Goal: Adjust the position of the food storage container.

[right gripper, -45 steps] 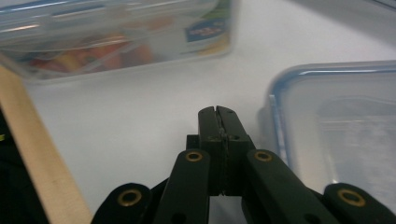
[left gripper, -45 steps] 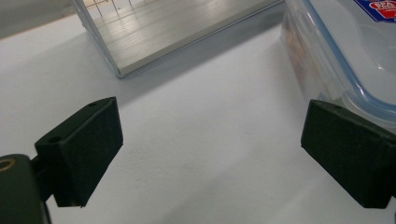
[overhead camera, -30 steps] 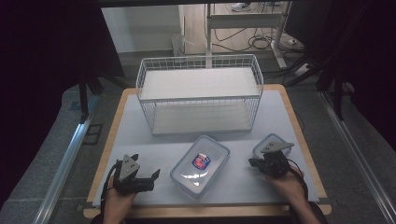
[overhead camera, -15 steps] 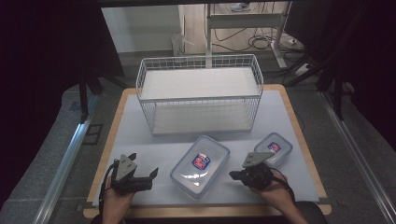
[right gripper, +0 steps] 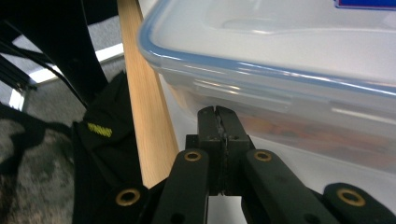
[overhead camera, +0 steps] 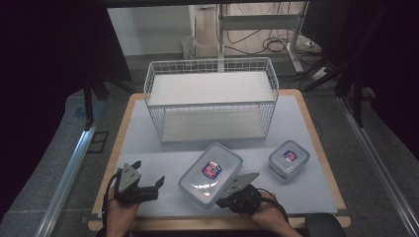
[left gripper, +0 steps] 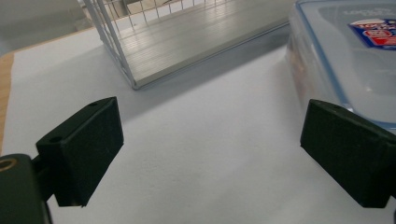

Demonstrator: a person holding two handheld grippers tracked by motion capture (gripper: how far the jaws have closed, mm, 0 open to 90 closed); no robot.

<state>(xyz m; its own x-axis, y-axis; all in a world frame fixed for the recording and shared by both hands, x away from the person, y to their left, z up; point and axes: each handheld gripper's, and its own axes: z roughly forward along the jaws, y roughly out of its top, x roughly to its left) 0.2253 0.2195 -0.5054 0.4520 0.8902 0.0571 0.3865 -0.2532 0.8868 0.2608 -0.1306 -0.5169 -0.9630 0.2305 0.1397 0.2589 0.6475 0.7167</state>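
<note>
Clenched right claw (overhead camera: 223,201) sits at the big container's (overhead camera: 211,174) near corner; spread left claw (overhead camera: 148,185) waits leftward.

I see the large container (overhead camera: 211,175): clear plastic, rectangular with rounded corners, blue seal line around the lid, red-and-blue label in the lid's middle. Lid is on, box upright and flat on the table (overhead camera: 148,148), turned diagonally to its edges. It lies near the table's front edge, roughly midway between left and right edges. From the right gripper view its side wall (right gripper: 289,107) is translucent, with something orange-brown dimly visible inside; I can't tell what.
</note>
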